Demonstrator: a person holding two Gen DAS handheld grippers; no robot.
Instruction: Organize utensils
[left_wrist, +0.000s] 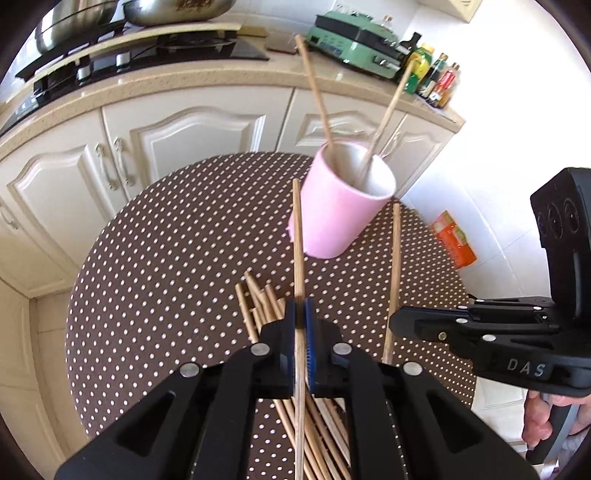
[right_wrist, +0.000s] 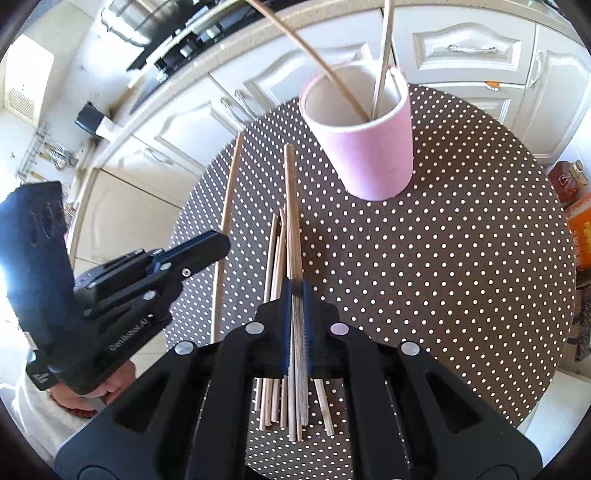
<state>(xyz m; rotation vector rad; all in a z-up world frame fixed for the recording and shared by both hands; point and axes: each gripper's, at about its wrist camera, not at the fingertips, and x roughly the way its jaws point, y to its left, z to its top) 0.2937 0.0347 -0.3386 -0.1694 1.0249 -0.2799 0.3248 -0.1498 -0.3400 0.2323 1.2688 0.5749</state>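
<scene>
Left gripper (left_wrist: 300, 314): black two-finger tool with blue pads, nearest the lens in the left wrist view — jaws clamped on one long wooden chopstick (left_wrist: 297, 236) that runs between the pads and points up toward the cup.
Right gripper (right_wrist: 296, 295): same black build, jaws pressed together on another wooden chopstick (right_wrist: 290, 192); from the left wrist view it reaches in from the right, with this stick (left_wrist: 394, 266) standing steeply from its tip.
Hands: part of a hand (left_wrist: 539, 421) shows under the right tool's handle, and another hand (right_wrist: 110, 387) under the left tool's handle.
Pink cylindrical cup (left_wrist: 341, 218): upright on the table's far side, pale inside, just beyond both held sticks.
Sticks in the cup: two thin wooden chopsticks (left_wrist: 317, 92) lean out over the rim, spread apart at their upper ends.
Loose pile of wooden chopsticks (right_wrist: 275, 258): lying flat on the table below both grippers, roughly parallel, on the near side of the cup.
Round table (left_wrist: 166, 258): covered in brown cloth with white polka dots.
Cream kitchen cabinets (left_wrist: 129, 147): behind the table, under a beige worktop.
Black gas hob (left_wrist: 147, 51): on the worktop at upper left, steel pans on it.
Green countertop appliance (left_wrist: 354, 40): on the worktop at upper right — bottles (left_wrist: 432, 74) stand just beside it.
Orange packet (left_wrist: 452, 240): on the pale floor beyond the table's right edge.
</scene>
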